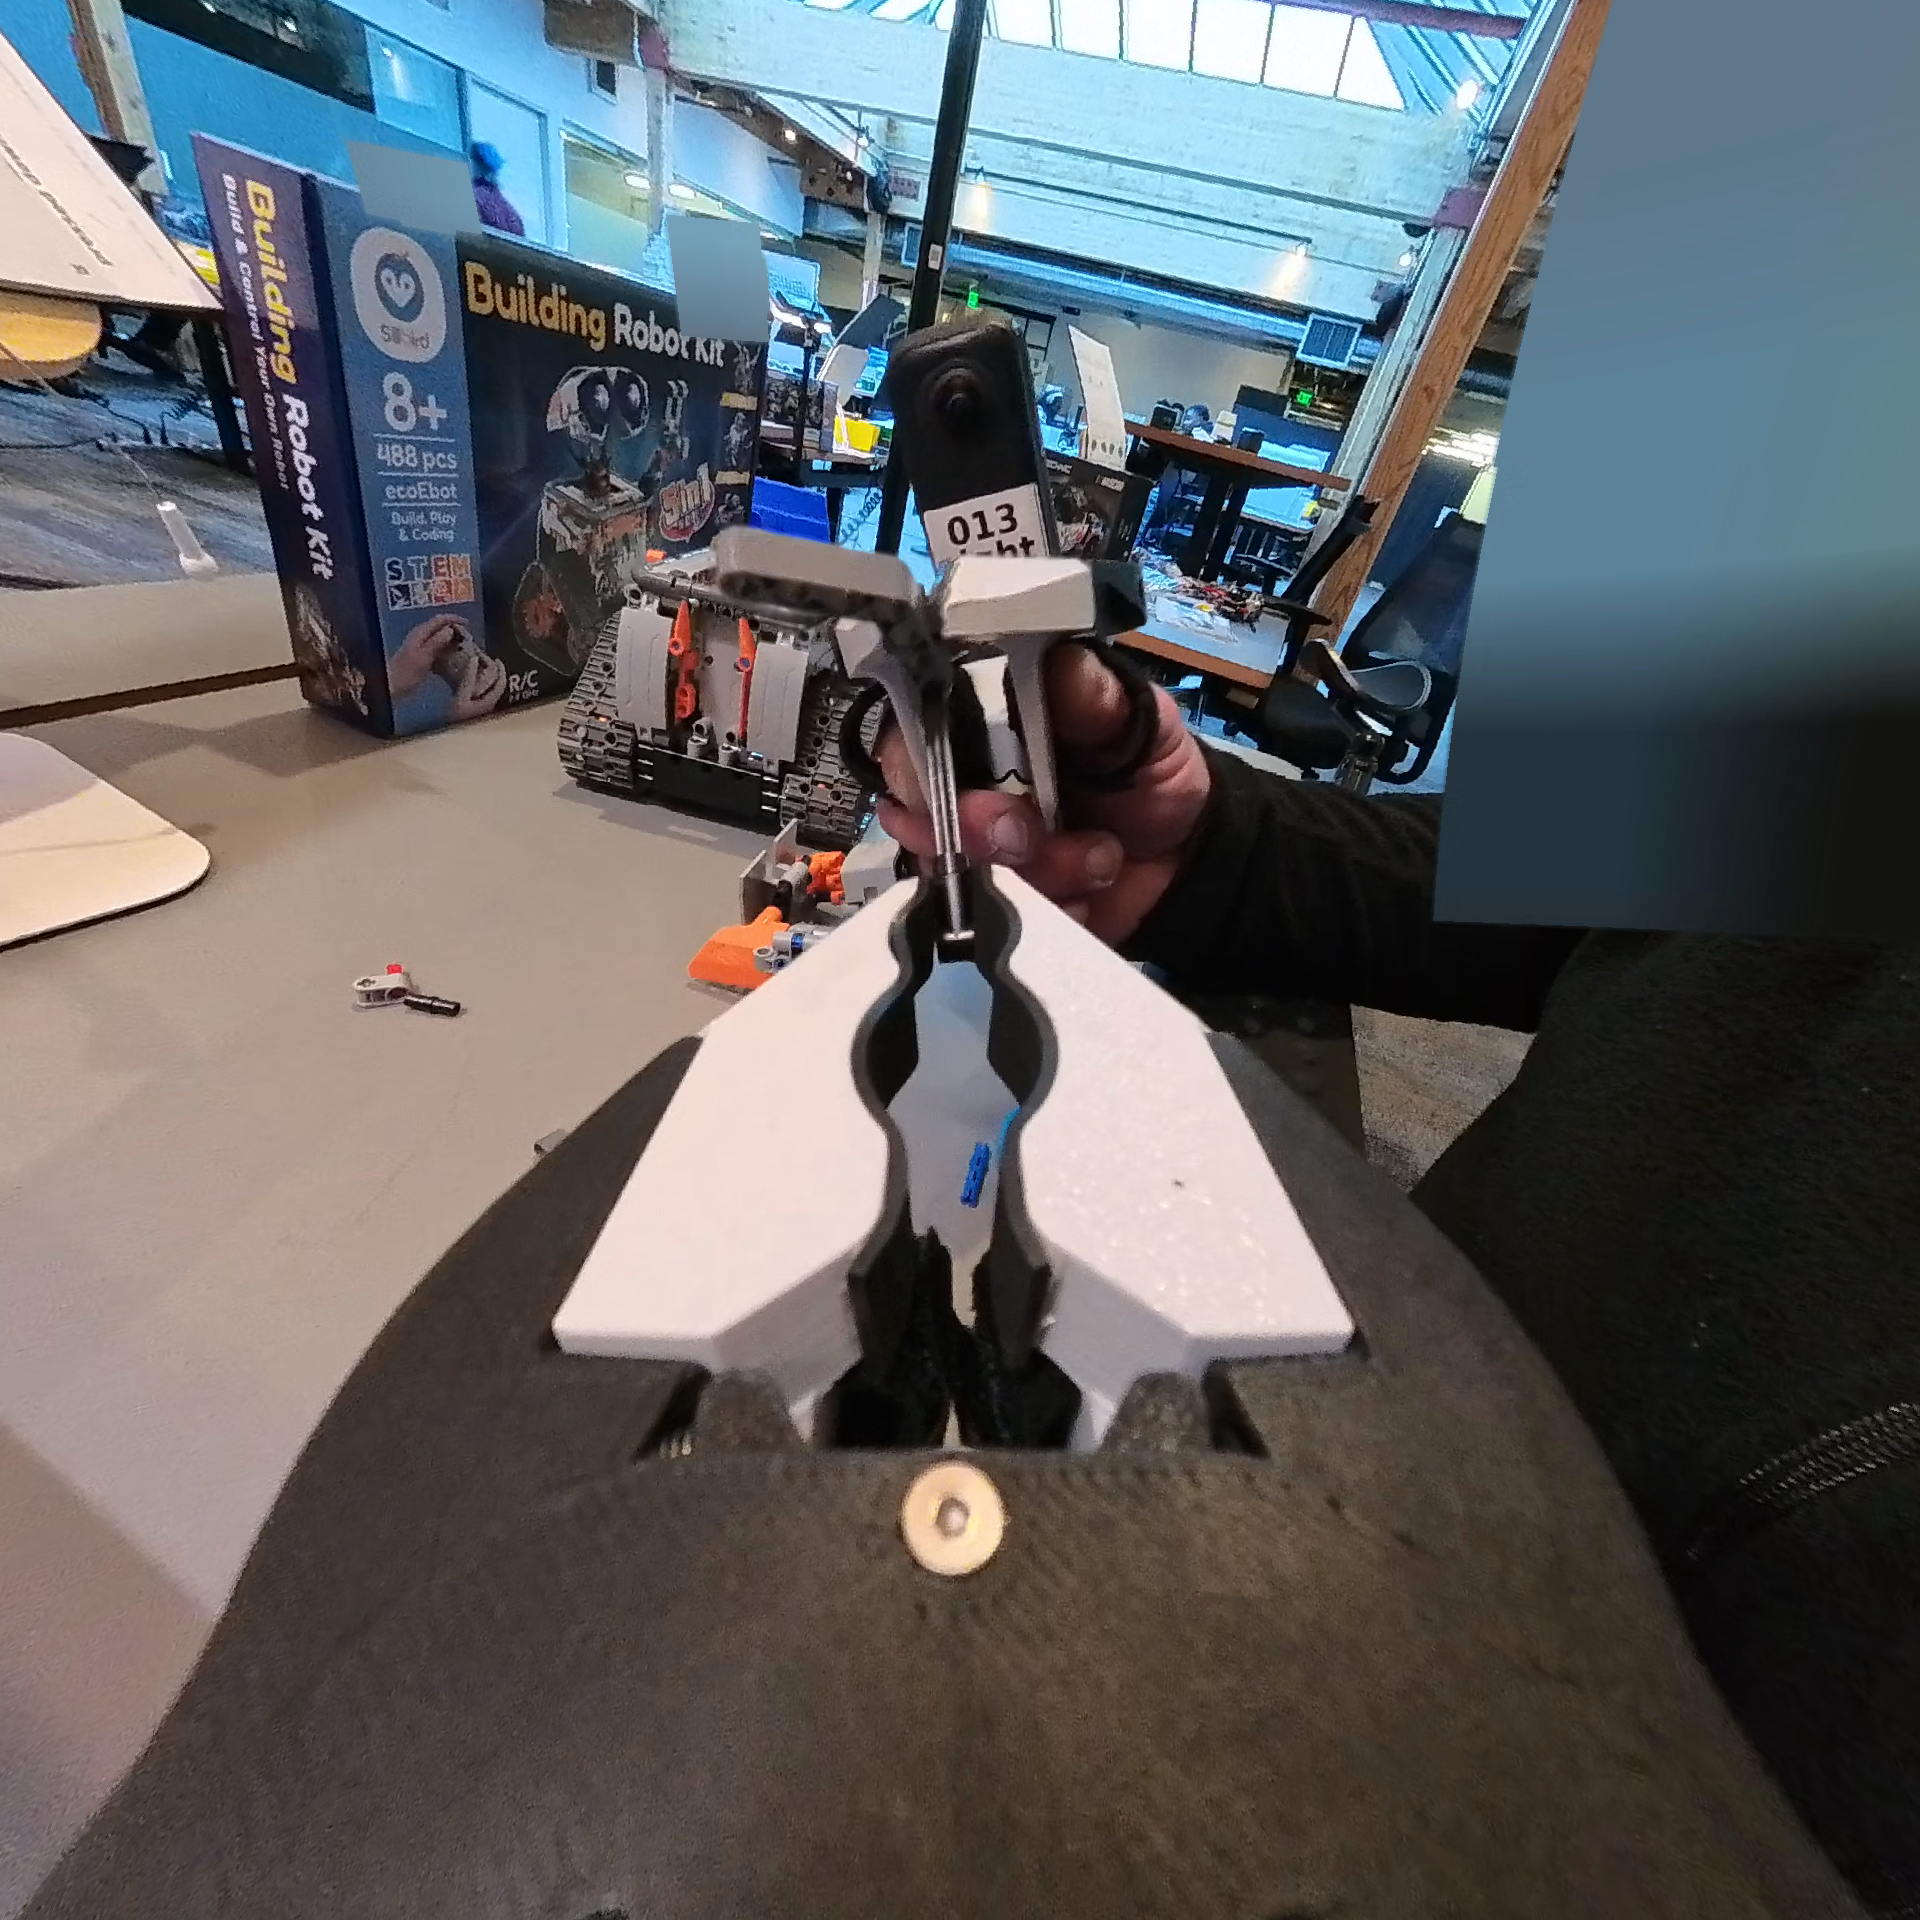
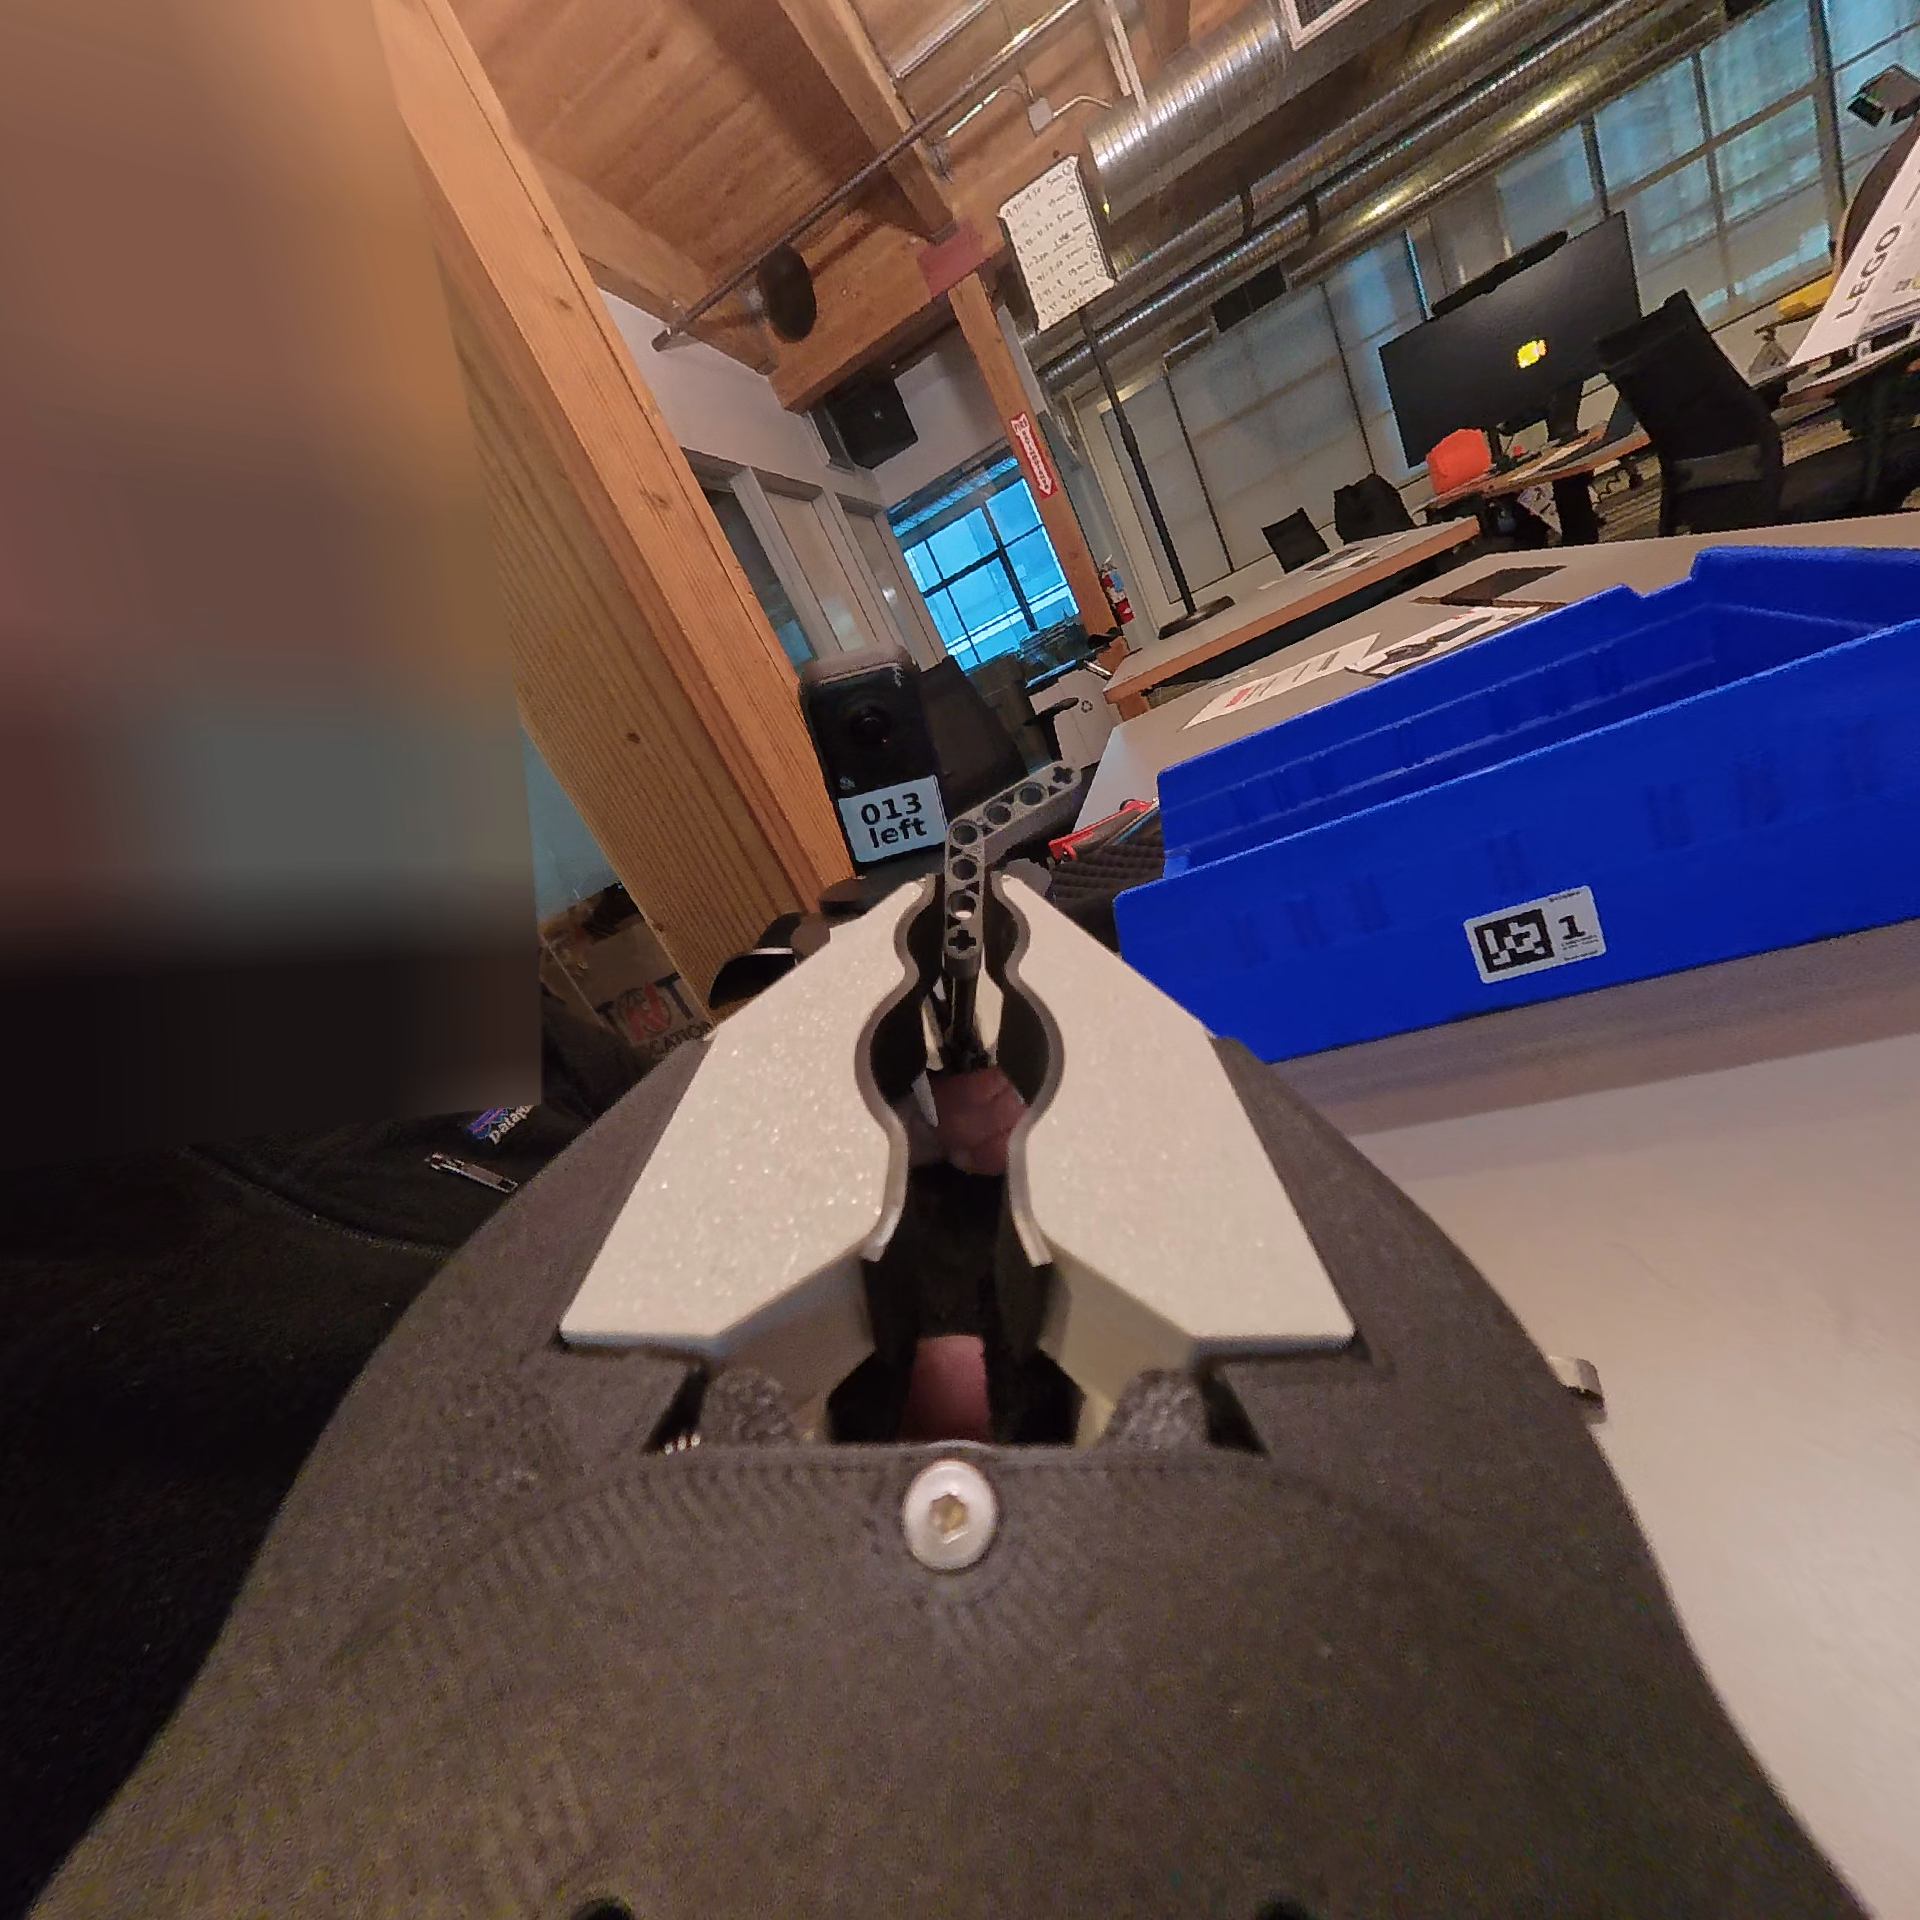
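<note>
**Q:** Left wrist view – what do your left tongs [image 1: 951, 904] do?

**A:** Their white fingers stand nearly together about the lower tip of a thin grey rod [image 1: 943, 821]. Whether the pads truly press it I cannot tell. The rod hangs from a grey perforated beam [image 1: 821, 577], which my right tongs [image 1: 966, 665] carry in the air facing this camera, with my hand [image 1: 1081, 821] around their grip.

**Q:** And around them?

**A:** On the grey bench [image 1: 416, 1091], behind the beam, stands a tracked robot model [image 1: 717, 707]. A blue kit box [image 1: 416, 447] is upright to its left. Orange and grey loose parts [image 1: 769, 935] lie just beside my left fingertips. A small grey connector with a black pin [image 1: 400, 987] lies well apart, to the left. A blue pin [image 1: 975, 1174] shows through the gap between the fingers.

**Q:** Right wrist view?

**A:** My right tongs [image 2: 964, 914] are pressed together on the beam [image 2: 966, 883] – it rises from between the tips and bends to the right. The camera body of the left tongs [image 2: 868, 727] faces me just behind it. A blue bin [image 2: 1558, 790] rests on the bench [image 2: 1610, 1195] to the right.
</note>
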The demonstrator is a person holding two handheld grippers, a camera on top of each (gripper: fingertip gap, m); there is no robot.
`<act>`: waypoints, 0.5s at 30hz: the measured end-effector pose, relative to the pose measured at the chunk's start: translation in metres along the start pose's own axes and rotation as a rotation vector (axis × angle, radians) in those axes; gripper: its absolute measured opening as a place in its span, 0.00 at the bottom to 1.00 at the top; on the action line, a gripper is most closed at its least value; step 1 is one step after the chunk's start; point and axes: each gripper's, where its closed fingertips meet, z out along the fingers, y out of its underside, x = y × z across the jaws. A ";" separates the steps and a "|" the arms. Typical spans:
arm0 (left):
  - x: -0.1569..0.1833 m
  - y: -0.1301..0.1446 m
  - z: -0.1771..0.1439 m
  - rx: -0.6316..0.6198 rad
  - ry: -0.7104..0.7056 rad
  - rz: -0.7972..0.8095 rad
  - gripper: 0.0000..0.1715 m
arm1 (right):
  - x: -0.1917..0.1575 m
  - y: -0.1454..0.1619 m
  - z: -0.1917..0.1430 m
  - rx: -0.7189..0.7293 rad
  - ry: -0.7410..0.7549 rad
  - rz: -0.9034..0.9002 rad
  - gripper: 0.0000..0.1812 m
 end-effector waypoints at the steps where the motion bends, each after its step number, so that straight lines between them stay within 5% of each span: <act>1: 0.000 0.000 0.000 0.004 -0.001 0.000 0.02 | 0.000 -0.001 0.000 0.005 -0.002 0.002 0.02; 15: 0.000 0.000 0.001 0.007 0.001 -0.010 0.02 | 0.000 -0.002 -0.002 0.009 -0.013 0.021 0.02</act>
